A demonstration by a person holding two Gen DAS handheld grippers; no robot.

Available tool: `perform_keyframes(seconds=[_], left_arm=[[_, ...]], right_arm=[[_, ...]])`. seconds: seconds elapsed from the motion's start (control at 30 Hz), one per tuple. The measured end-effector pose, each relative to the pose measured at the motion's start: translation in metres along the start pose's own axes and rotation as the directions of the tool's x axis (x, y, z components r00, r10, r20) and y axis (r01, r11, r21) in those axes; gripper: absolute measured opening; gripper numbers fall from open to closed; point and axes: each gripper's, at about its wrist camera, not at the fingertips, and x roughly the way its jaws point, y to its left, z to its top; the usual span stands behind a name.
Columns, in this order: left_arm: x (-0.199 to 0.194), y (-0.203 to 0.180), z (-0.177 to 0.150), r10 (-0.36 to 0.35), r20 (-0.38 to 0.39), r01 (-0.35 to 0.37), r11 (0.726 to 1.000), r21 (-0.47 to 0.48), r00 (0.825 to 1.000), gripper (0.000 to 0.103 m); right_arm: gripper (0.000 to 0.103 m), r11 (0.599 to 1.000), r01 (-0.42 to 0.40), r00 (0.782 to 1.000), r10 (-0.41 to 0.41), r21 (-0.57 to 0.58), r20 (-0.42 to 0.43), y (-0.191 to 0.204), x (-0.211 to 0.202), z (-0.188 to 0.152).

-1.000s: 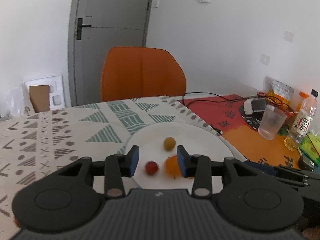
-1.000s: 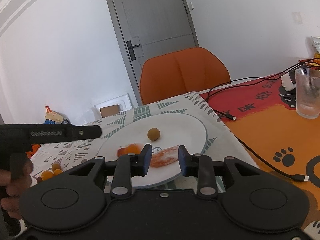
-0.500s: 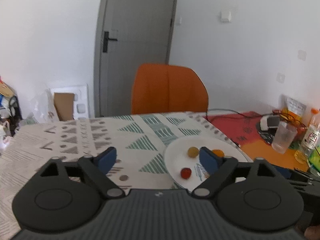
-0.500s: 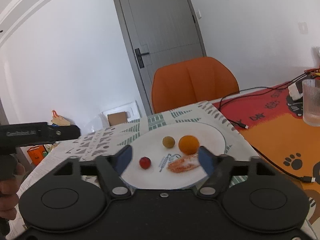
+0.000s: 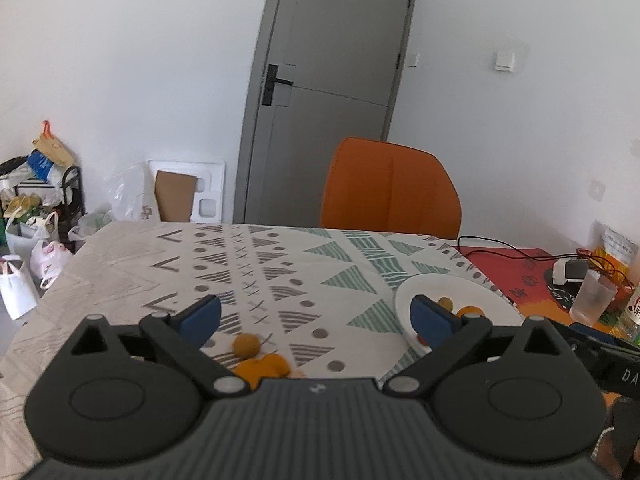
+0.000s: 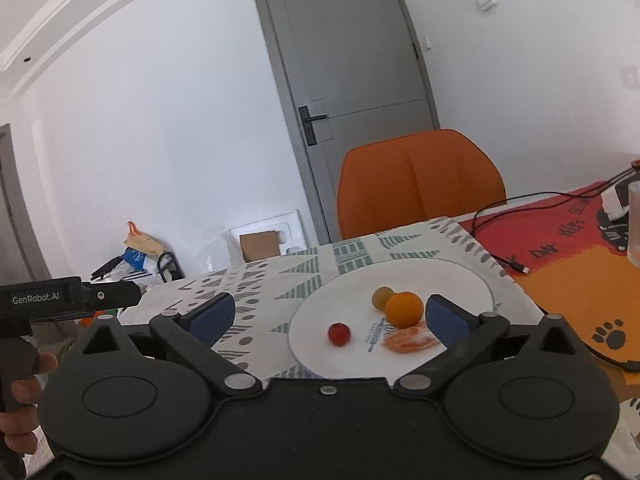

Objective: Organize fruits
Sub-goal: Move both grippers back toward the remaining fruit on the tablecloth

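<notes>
A white plate [image 6: 448,280] on the patterned tablecloth holds an orange [image 6: 404,309], a small yellow-green fruit [image 6: 382,297], a red cherry tomato [image 6: 339,334] and a peeled orange segment [image 6: 408,342]. My right gripper [image 6: 330,316] is open and empty just in front of the plate. My left gripper [image 5: 316,314] is open and empty above loose fruit on the cloth: a small brownish-yellow fruit [image 5: 246,345] and an orange one [image 5: 262,366]. The plate [image 5: 424,292] lies to its right.
An orange chair [image 5: 390,192] stands behind the table. A red and orange mat [image 6: 568,256] with a black cable [image 6: 500,256] lies at the right, with a clear glass [image 5: 592,300] and bottles. The other hand-held gripper [image 6: 60,300] shows at the left.
Both grippers have opened wide and pulled back. The left one has swung left, away from the plate, over the loose fruit. An orange now sits on the plate.
</notes>
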Motion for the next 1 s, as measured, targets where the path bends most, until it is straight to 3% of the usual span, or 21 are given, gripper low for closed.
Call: perform_keyframes(seconds=[0.57, 0.73, 0.9, 0.97, 1.0], left_arm=[[-0.015, 0.050, -0.044, 0.031, -0.051, -0.034, 0.996, -0.077, 0.998, 0.095], [-0.005, 0.056, -0.062, 0.012, -0.111, -0.024, 0.994, -0.109, 0.994, 0.077], [0.008, 0.052, -0.074, -0.016, -0.150, 0.001, 0.995, -0.103, 0.989, 0.065], [0.012, 0.053, -0.079, -0.030, -0.170, 0.013, 0.995, -0.098, 0.985, 0.054], [0.015, 0.054, -0.081, -0.032, -0.183, 0.013, 0.995, -0.101, 0.983, 0.041]], right_arm=[[0.103, 0.992, -0.103, 0.992, 0.097, -0.074, -0.080, 0.041, 0.015, -0.013], [0.103, 0.989, -0.126, 0.988, 0.118, -0.075, -0.099, 0.044, 0.018, -0.018], [0.103, 0.989, -0.132, 0.983, 0.123, -0.059, -0.137, 0.045, 0.028, -0.020], [0.103, 0.989, -0.135, 0.981, 0.125, -0.060, -0.145, 0.048, 0.031, -0.020], [0.103, 0.988, -0.137, 0.981, 0.126, -0.065, -0.149, 0.050, 0.032, -0.020]])
